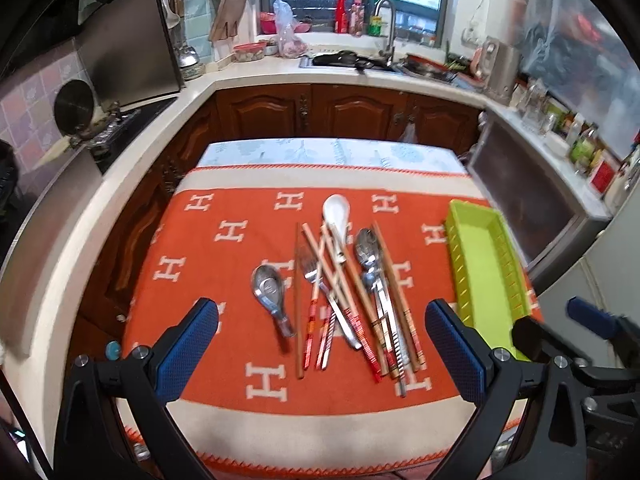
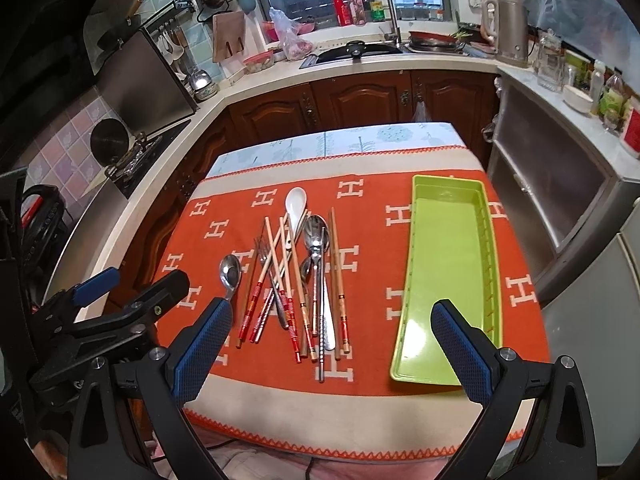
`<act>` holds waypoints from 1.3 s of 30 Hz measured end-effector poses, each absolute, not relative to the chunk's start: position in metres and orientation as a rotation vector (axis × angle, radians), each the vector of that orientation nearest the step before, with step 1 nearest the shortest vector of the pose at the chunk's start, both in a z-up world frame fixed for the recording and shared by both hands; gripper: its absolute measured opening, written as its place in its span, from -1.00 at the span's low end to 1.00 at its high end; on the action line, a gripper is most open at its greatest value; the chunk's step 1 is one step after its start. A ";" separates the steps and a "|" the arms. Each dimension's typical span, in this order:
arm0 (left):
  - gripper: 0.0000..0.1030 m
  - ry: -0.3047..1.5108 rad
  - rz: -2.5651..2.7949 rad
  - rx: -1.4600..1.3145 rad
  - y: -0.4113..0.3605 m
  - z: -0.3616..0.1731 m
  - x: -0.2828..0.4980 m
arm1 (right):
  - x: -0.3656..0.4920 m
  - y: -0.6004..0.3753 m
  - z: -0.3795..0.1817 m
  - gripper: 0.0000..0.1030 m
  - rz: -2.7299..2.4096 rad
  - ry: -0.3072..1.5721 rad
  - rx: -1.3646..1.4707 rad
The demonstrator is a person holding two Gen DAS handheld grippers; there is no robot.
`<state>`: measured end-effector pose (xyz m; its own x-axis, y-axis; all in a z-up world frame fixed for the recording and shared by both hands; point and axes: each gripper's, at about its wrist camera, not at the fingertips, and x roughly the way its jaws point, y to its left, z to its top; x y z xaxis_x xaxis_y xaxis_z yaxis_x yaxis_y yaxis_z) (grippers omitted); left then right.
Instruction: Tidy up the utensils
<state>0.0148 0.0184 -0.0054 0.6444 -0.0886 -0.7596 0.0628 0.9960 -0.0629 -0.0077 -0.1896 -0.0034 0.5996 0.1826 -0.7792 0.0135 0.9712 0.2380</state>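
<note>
Blue pads (image 1: 188,354) line the fingers of the left gripper (image 1: 322,354), which is spread wide and holds nothing, low in the left wrist view above the near edge of the orange cloth (image 1: 224,312) that covers the counter. Between its fingers, toward the middle of the frame, lies the heap of utensils: a short steel spoon (image 1: 270,290) on the left of the heap, apart from the rest, then a fork (image 1: 320,280), crossed wooden chopsticks (image 1: 344,280) with striped red ends, a white ceramic spoon (image 1: 336,214) at the upper end, and a long steel spoon (image 1: 370,256) on the right side, lying over and among the chopsticks. At the right of that frame stands the green tray (image 1: 486,268), lengthwise, with nothing in it, near the heap but not touching it. The right gripper (image 2: 342,354) is likewise spread and grips nothing, low in the right wrist view; its left finger lies in front of the handle of the short steel spoon, and its right finger covers the near right part of the green tray. The left gripper's black frame and a blue pad show at the lower left of that view. Beyond the cloth, in the upper part of both frames, are dark wooden cabinets (image 2: 360,100), a sink with a faucet (image 2: 384,4) under a window, and a stove at the left.
</note>
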 end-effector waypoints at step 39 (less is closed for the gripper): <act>0.73 1.278 -0.078 -0.247 0.122 -0.194 0.163 | 0.181 -0.095 -0.170 -0.39 0.324 1.271 0.187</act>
